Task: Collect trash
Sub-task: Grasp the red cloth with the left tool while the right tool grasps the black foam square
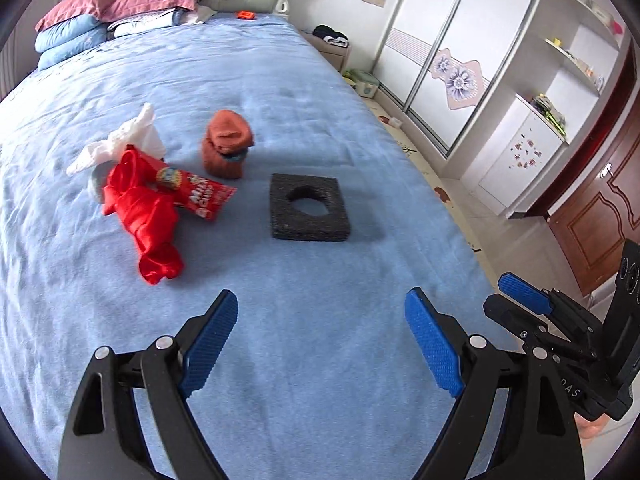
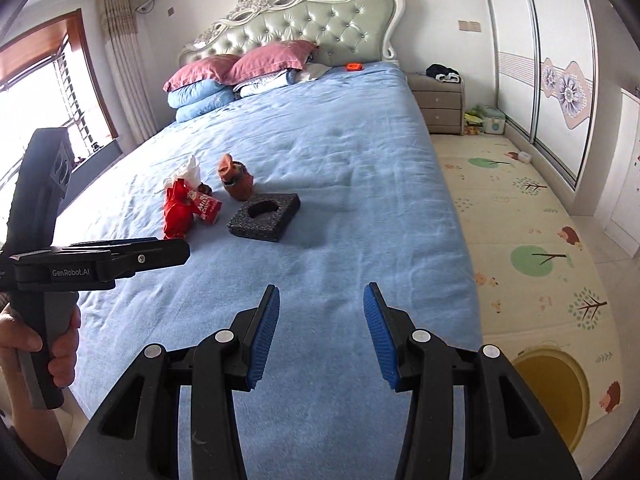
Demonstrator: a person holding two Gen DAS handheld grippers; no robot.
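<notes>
Litter lies in a cluster on the blue bed [image 1: 320,80]: a black foam square with a hole [image 1: 310,208], a red snack packet [image 1: 202,196], a crumpled red cloth [image 1: 148,220], white tissue [image 1: 116,140] and a rust-coloured knitted bundle [image 1: 228,144]. My left gripper [image 1: 322,300] is open and empty, hovering short of the foam square [image 2: 266,216]. My right gripper [image 2: 322,292] is also open with nothing between its fingers, over the bed's near part. The red packet [image 2: 208,206] and the red cloth [image 2: 176,216] are further off to its left.
Pink and blue pillows [image 2: 224,80] are stacked at the tufted headboard [image 2: 320,12], with a small orange object [image 2: 354,66] beside them. Right of the bed are a nightstand [image 2: 438,100], a patterned play mat [image 2: 532,248], a round yellow shape [image 2: 556,392] and sliding wardrobes [image 1: 452,52].
</notes>
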